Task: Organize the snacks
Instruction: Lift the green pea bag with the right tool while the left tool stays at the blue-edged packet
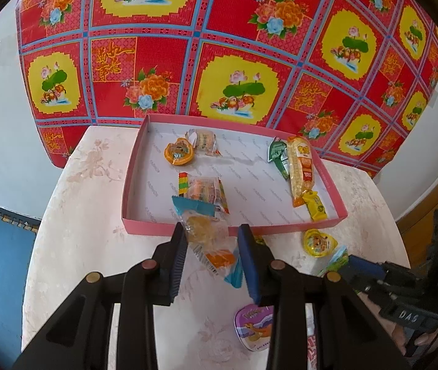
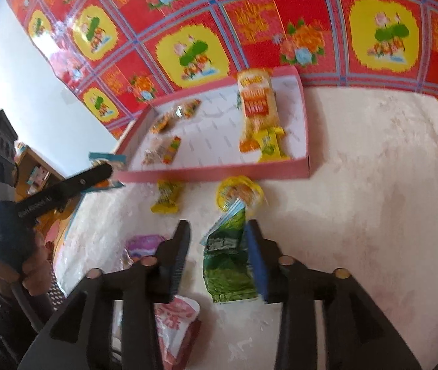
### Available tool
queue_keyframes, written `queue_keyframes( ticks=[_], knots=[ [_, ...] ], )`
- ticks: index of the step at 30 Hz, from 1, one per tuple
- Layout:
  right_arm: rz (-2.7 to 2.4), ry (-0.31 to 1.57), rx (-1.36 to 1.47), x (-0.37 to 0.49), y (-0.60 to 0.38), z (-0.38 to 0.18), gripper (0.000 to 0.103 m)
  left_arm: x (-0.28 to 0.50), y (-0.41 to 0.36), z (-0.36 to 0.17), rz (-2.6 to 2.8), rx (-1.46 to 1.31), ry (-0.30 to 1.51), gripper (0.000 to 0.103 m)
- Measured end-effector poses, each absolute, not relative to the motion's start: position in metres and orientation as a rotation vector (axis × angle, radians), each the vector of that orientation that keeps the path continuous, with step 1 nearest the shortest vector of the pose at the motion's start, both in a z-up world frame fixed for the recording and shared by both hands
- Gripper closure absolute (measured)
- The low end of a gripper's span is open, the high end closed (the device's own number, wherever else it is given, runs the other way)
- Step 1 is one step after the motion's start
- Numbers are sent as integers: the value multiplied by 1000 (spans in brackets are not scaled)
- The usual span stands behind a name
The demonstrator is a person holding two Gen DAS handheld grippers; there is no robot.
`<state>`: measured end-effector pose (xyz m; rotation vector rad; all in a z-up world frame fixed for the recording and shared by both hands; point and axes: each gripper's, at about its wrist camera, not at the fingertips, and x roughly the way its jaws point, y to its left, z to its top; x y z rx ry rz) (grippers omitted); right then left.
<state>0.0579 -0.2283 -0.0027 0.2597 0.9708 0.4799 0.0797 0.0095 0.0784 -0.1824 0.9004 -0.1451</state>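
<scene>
**Snacks half sorted into the pink tray**

The left tongs [image 1: 211, 237] are gripping a clear-wrapped orange candy packet [image 1: 209, 243] just above the near wall of the pink tray [image 1: 132, 166]. The right tongs [image 2: 217, 231] are standing open around a green snack packet [image 2: 228, 265] that is lying on the table [image 2: 373, 185], beside a yellow jelly cup [image 2: 239, 195].

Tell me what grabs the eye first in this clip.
The loud red-and-yellow flowered cloth on the wall behind the table. Next, the shallow pink tray at the table's far edge with snack packets scattered in it. Nearer, the left tongs hold a clear wrapped snack beside the tray; a green packet lies between the right tongs.
</scene>
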Motion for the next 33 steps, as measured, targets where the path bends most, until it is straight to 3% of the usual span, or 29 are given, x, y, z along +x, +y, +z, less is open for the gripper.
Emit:
queue_keyframes(
  ticks=[3, 11, 13, 15, 18, 33],
  knots=[
    [459, 986, 240, 57, -228, -6, 49, 80, 10, 78, -144, -183, 901, 68],
    [426, 1034, 161, 53, -222, -15, 49, 79, 9, 77, -139, -191, 906, 68],
    [419, 1033, 147, 51, -222, -15, 51, 81, 9, 77, -138, -192, 908, 68],
    [413, 1033, 129, 49, -222, -15, 63, 81, 10, 76, -137, -193, 908, 68],
    [421, 1029, 124, 48, -222, -14, 67, 81, 9, 76, -137, -192, 907, 68],
    [408, 923, 160, 61, -228, 13, 69, 92, 10, 75, -136, -184, 902, 68]
  ],
)
